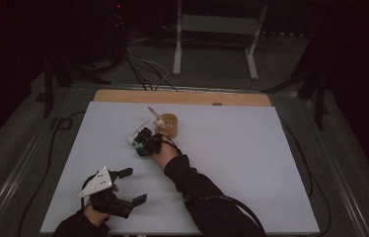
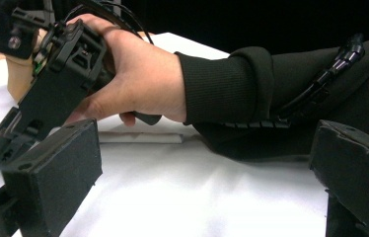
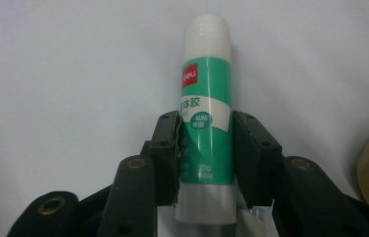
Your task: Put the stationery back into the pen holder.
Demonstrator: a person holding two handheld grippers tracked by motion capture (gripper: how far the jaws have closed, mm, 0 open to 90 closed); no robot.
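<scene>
Green-white cylindrical glue stick (image 3: 205, 133) between matte black tongs (image 3: 206, 163)

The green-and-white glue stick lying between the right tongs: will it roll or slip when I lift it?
The green-and-white plastic glue stick is a smooth cylinder lying flat on the white table sheet, so it probably rolls if nudged sideways. Its glossy label may slip in the right tongs, whose pads flank its middle. It looks stiff and light.
</scene>
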